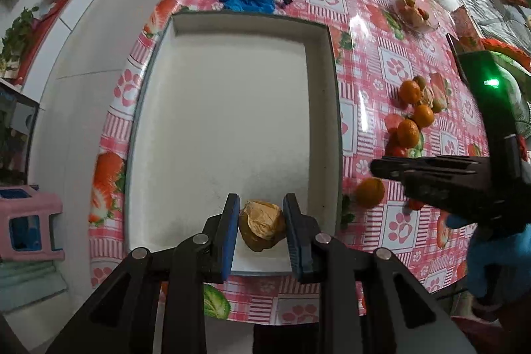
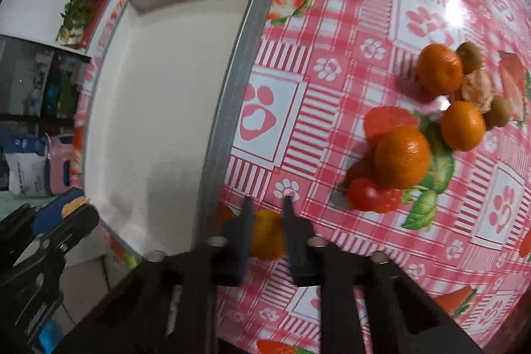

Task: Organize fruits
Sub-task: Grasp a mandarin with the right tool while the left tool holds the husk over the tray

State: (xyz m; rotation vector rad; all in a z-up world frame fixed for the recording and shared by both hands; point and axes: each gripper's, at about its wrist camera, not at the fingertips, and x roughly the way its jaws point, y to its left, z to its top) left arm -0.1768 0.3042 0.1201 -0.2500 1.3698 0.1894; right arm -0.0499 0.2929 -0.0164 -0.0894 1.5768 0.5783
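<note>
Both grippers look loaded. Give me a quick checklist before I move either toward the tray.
1. Left gripper shut on the husked fruit: ok.
2. Left load over the tray: ok.
3. Right gripper shut on a tangerine: ok, though blurred.
4. Right load inside the tray: not ok, it is outside the rim.
5. Tray floor free for a drop: ok.
6. Whether the tangerine is off the table: cannot tell.

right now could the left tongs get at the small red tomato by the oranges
Probably not. The left tongs are shut on a tan wrapped fruit over the white tray, and the right tongs, gripping an orange, sit between them and the tomato.
</note>
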